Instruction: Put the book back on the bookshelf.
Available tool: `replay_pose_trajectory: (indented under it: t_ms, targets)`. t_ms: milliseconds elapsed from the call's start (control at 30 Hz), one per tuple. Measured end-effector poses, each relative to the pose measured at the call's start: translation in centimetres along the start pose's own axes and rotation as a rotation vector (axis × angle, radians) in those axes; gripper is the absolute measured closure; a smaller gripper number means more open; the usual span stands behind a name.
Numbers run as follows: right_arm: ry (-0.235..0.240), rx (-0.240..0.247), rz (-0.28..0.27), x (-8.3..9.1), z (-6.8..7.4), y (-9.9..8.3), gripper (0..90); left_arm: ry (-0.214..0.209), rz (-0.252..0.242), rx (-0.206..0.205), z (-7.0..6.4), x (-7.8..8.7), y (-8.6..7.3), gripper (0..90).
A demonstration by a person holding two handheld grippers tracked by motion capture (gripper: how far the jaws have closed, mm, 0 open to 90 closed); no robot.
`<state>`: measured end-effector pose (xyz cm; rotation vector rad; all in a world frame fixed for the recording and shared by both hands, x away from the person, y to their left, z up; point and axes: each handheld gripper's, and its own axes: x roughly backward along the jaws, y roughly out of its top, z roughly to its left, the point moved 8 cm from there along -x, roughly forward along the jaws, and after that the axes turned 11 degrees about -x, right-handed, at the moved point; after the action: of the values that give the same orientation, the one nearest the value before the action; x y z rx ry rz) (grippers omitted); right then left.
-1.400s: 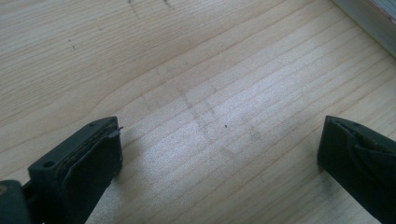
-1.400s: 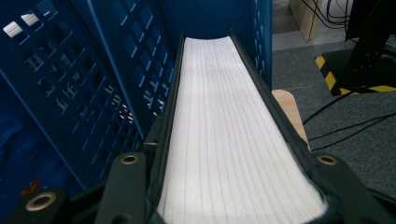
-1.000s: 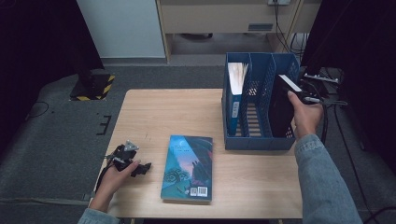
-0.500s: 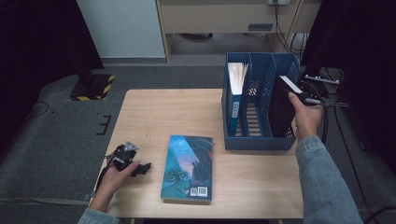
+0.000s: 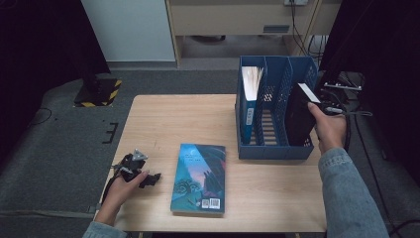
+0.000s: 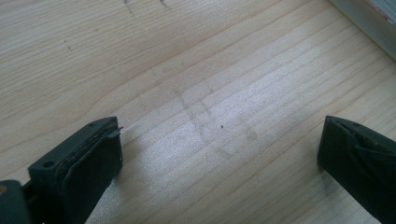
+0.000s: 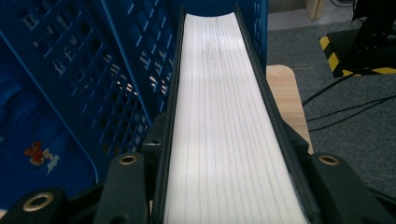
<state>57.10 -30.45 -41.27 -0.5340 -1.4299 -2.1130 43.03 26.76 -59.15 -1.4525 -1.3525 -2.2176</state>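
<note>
A black-covered book (image 5: 298, 116) stands tilted in the right compartment of the blue file rack (image 5: 274, 148). My right gripper (image 5: 329, 103) is shut on it from the right side. In the right gripper view the book's white page edge (image 7: 219, 107) runs straight out between the jaws of the right gripper (image 7: 224, 186), beside the rack's mesh wall (image 7: 88, 70). A teal-covered book (image 5: 199, 177) lies flat on the table in front. My left gripper (image 5: 140, 172) rests near the table's front left corner. In its own view the left gripper (image 6: 219, 158) is open over bare wood.
A blue-spined book (image 5: 249, 101) with pale pages stands in the rack's left compartment; the middle compartment holds nothing. The wooden table (image 5: 178, 124) has room behind the flat book. A black-and-yellow base (image 5: 98, 93) and cables (image 5: 346, 87) lie on the floor.
</note>
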Motion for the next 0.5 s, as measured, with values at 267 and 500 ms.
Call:
replay_pose_trajectory:
  t_ms: [267,500]
  targets:
    - [0.001,0.003,0.036,0.9,-0.6,-1.2,51.5,-0.002,-0.005,0.001,-0.1,0.0,0.1,0.0]
    - [0.008,0.008,0.043,1.3,-0.8,-1.7,51.0,-0.003,-0.005,0.004,-0.2,0.0,0.1,0.0]
